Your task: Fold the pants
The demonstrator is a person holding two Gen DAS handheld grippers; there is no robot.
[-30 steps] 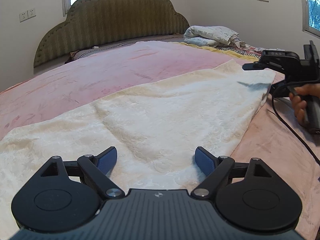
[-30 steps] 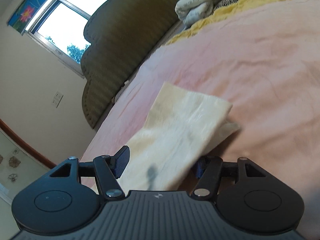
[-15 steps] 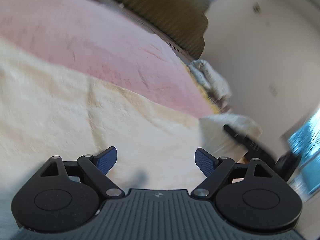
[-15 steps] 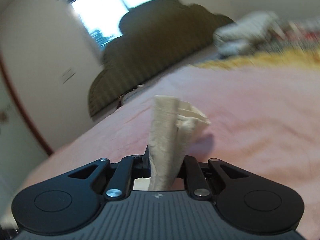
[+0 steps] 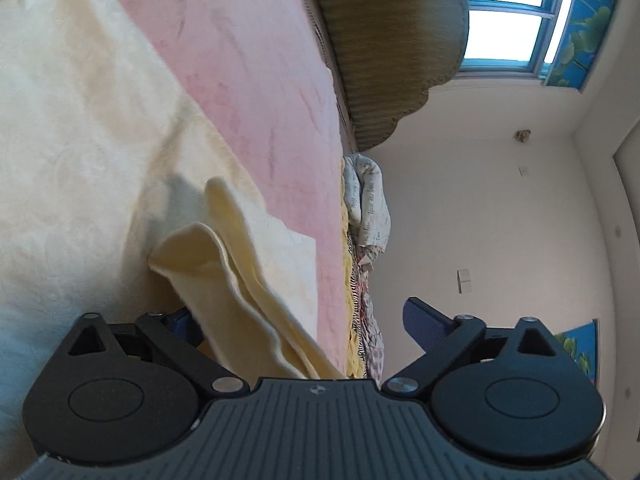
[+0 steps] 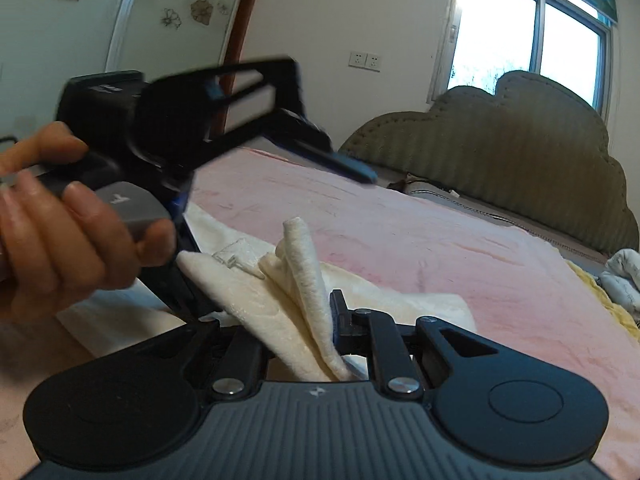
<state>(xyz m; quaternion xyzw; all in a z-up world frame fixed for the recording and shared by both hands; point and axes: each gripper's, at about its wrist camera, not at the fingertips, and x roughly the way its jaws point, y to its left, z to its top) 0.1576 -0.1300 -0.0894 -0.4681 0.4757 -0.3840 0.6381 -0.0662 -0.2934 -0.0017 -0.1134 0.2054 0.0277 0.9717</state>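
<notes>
**Cream pants pinched at one end, loose at the other**

Nearest the right wrist camera, the right hand-held gripper [image 6: 320, 332] has its jaws drawn tight on a bunched fold of the cream pants [image 6: 296, 300], which rises in a peak just past the fingers. The rest of the garment lies spread on the pink blanket [image 6: 420, 248] of the bed. Just beyond and to the left in that view, a hand [image 6: 60, 236] grips the handle of the left hand-held gripper [image 5: 300, 320], which is blurred there

From the left wrist camera the room appears rolled onto its side. The left jaws stand wide and have just been opening; a doubled edge of the pants [image 5: 248, 292] hangs between them, lying against the left pad while the right pad [image 5: 424, 320] stands clear of it

Farther off, a bundle of patterned bedding [image 5: 370, 200] sits near the padded olive headboard [image 6: 520, 152], with a window [image 6: 528, 40] behind
</notes>
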